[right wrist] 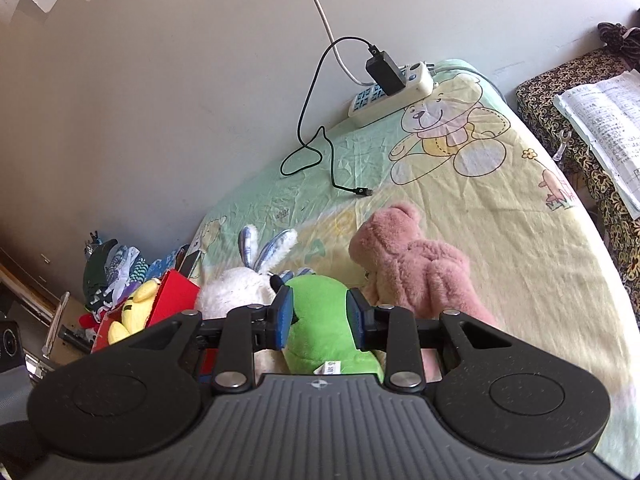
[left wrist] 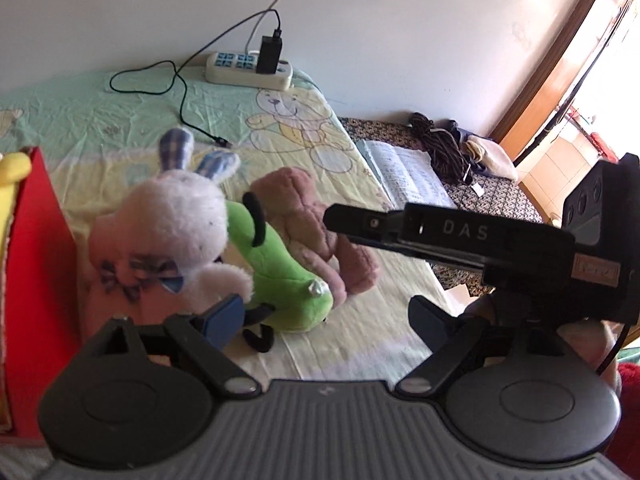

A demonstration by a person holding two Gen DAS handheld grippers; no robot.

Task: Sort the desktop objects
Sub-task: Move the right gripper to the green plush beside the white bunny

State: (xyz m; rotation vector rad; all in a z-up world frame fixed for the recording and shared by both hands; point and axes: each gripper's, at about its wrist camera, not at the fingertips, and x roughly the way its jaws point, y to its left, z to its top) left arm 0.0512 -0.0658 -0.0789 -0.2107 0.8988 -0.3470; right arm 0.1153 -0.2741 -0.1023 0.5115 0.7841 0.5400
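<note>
Three plush toys lie together on the bear-print cloth [left wrist: 120,120]: a white rabbit [left wrist: 176,216] [right wrist: 236,296], a green plush toy [left wrist: 280,276] [right wrist: 324,340] and a pink bear [left wrist: 320,232] [right wrist: 416,268]. My right gripper [right wrist: 320,316] has its blue pads pressed on both sides of the green toy. In the left wrist view it shows as a black bar [left wrist: 460,236] reaching in from the right. My left gripper [left wrist: 324,320] is open wide just in front of the toys, its left pad [left wrist: 222,320] beside the rabbit's base, nothing between its fingers.
A red box [left wrist: 36,280] [right wrist: 172,300] holding a yellow plush [right wrist: 136,312] stands left of the rabbit. A power strip [left wrist: 248,68] with a black charger and loose cable [left wrist: 180,96] lies by the wall. An open book [left wrist: 408,176] rests on a patterned surface to the right.
</note>
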